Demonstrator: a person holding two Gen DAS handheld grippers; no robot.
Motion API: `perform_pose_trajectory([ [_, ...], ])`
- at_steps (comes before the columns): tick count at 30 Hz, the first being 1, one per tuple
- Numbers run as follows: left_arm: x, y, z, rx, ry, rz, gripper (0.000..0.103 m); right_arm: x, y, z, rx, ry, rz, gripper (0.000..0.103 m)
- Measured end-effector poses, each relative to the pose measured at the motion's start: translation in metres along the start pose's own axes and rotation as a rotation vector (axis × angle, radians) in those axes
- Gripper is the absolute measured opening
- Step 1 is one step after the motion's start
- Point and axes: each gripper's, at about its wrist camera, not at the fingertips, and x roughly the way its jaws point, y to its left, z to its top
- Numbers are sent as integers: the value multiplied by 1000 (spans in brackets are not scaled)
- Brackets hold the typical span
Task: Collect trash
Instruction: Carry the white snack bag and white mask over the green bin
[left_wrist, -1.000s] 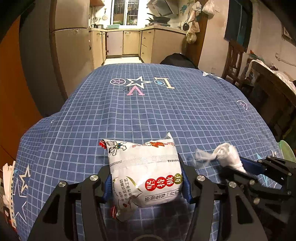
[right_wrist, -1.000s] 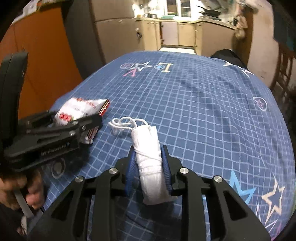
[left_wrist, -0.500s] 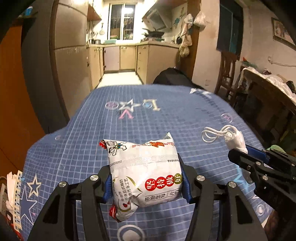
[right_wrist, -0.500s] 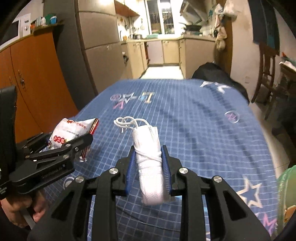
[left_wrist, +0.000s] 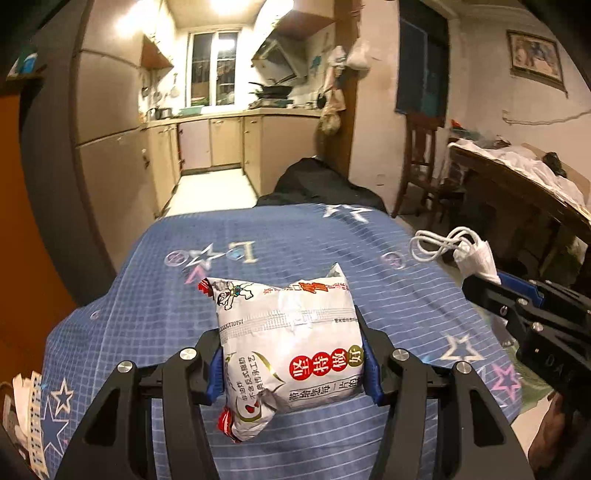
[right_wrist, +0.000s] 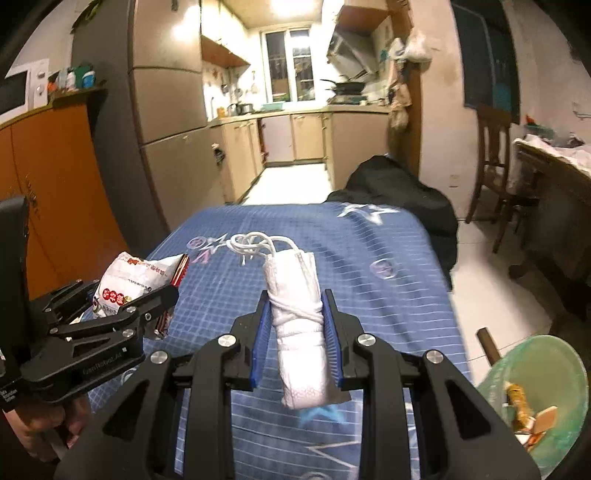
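Moved: both grippers have risen since the earlier frames, and more of the kitchen shows beyond the blue checked cloth (left_wrist: 295, 240)
Left gripper (left_wrist: 291, 354): jaws half spread, pads pressed on both sides of a white snack packet (left_wrist: 288, 347), which is held clear above the cloth
Right gripper (right_wrist: 297, 332): jaws narrow, clamped on a rolled white face mask (right_wrist: 299, 325), its ear loops sticking out ahead, also above the cloth
Green bin (right_wrist: 554, 369): low beside the cloth's right edge, scraps inside
Black bag (right_wrist: 399, 188): just past the cloth's far edge
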Motion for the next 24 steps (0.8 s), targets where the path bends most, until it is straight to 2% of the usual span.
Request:
perform_pose_trajectory([
  [11, 3, -90, 20, 100, -9, -91, 58, -38, -75, 0, 66, -32, -127, 25],
  [24, 14, -181, 30, 184, -8, -192, 58, -73, -150, -8, 137, -28, -257, 26],
])
